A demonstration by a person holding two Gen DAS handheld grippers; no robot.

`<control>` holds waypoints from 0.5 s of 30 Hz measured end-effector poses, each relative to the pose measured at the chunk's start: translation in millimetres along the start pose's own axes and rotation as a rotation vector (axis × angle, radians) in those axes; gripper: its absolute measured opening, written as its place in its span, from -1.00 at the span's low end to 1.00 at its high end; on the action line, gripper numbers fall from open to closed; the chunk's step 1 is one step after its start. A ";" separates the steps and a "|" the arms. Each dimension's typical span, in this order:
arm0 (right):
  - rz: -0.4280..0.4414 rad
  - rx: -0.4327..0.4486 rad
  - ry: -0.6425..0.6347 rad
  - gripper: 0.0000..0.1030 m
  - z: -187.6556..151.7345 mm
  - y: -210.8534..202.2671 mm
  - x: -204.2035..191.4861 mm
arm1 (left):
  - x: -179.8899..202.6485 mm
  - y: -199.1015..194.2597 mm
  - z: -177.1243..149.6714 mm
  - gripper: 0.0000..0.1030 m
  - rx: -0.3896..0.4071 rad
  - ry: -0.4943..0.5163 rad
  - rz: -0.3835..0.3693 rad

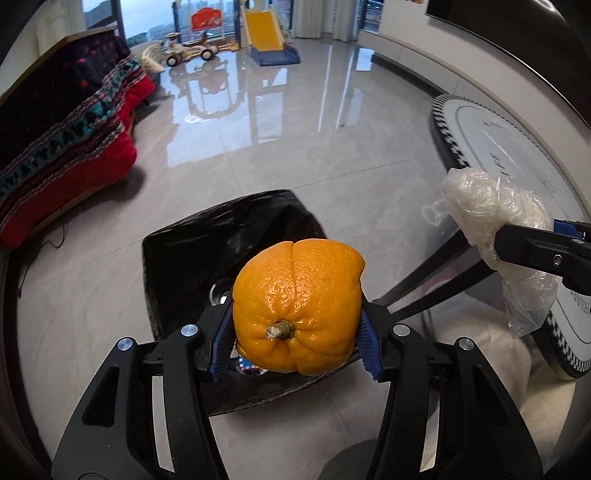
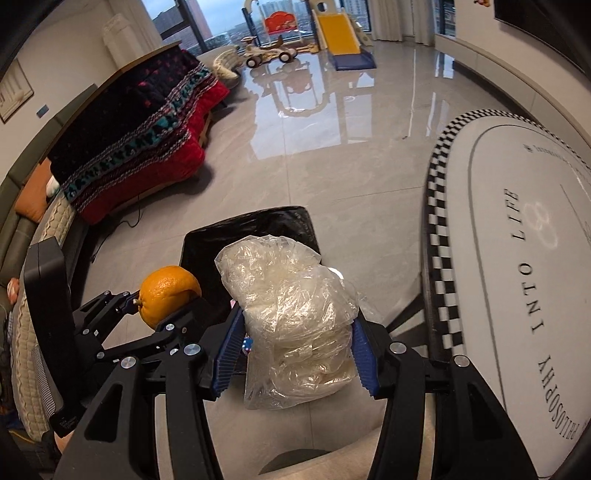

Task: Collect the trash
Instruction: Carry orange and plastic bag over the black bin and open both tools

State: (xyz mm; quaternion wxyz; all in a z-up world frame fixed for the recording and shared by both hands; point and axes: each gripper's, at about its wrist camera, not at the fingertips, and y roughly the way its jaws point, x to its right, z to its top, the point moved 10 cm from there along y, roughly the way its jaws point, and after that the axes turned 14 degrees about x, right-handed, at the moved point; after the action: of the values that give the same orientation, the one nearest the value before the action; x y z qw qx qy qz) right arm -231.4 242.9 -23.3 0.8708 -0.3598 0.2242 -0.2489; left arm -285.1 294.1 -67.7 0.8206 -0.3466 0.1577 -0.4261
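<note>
**Orange peel and plastic bag held over the black-lined bin**

The orange peel (image 1: 298, 306), a nearly whole hollow rind with its stem stub facing the camera, sits clamped between the blue ribbed pads of the left gripper (image 1: 297, 334). It hangs above the open mouth of the bin lined with a black trash bag (image 1: 192, 251). The crumpled clear plastic bag (image 2: 295, 317) is pinched in the right gripper (image 2: 295, 354), just to the right of the peel and over the same bin (image 2: 207, 243).

Each held item blocks much of the bin from its own camera: the near rim and most of the inside are covered. A small metallic glint and a bit of coloured packaging show low in the bin beside the peel, too little to name. What is inside the plastic bag is hard to make out; it looks whitish. From the left wrist view the right gripper's fingertips are cut off by the picture's edge.

To the right, close by, runs the checkered edge of the round white table (image 2: 443, 229), its dark leg slanting down beside the bin. Left, well apart, stands the sofa draped in a red and dark blanket (image 1: 66, 147). Beyond the bin lies open glossy tile floor (image 1: 295, 147), reaching to a yellow slide (image 1: 262, 27) by the windows.
</note>
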 end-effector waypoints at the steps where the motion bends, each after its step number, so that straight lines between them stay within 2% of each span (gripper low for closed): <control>1: 0.006 -0.012 -0.010 0.07 -2.6 6.9 -8.0 | -12.7 0.5 -4.5 0.05 -0.006 -0.017 0.018; 6: 0.021 -0.071 -0.036 0.11 -8.5 45.2 -38.4 | -70.0 2.1 -25.3 0.08 -0.037 -0.100 0.095; 7: 0.020 -0.078 -0.037 0.29 -7.9 53.1 -42.7 | -77.6 2.8 -27.9 0.28 -0.045 -0.105 0.106; 8: 0.017 -0.091 -0.038 0.40 -8.5 59.4 -45.6 | -84.9 3.4 -29.8 0.91 -0.052 -0.105 0.127; 9: 0.017 -0.100 -0.034 0.50 -8.3 65.6 -48.7 | -92.5 1.7 -28.6 0.88 -0.035 -0.103 0.161; 11: 0.019 -0.111 -0.018 0.51 -8.2 71.3 -52.2 | -101.4 -3.2 -28.8 0.88 -0.022 -0.113 0.188; 15: 0.029 -0.100 -0.026 0.51 -6.8 65.8 -54.3 | -108.6 -0.6 -26.8 0.88 -0.020 -0.169 0.166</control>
State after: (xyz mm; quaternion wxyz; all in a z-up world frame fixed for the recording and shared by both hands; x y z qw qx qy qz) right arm -259.5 312.4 -64.8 0.8581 -0.4028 0.2303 -0.2202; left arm -364.1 370.0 -90.3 0.8600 -0.3751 0.1201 -0.3245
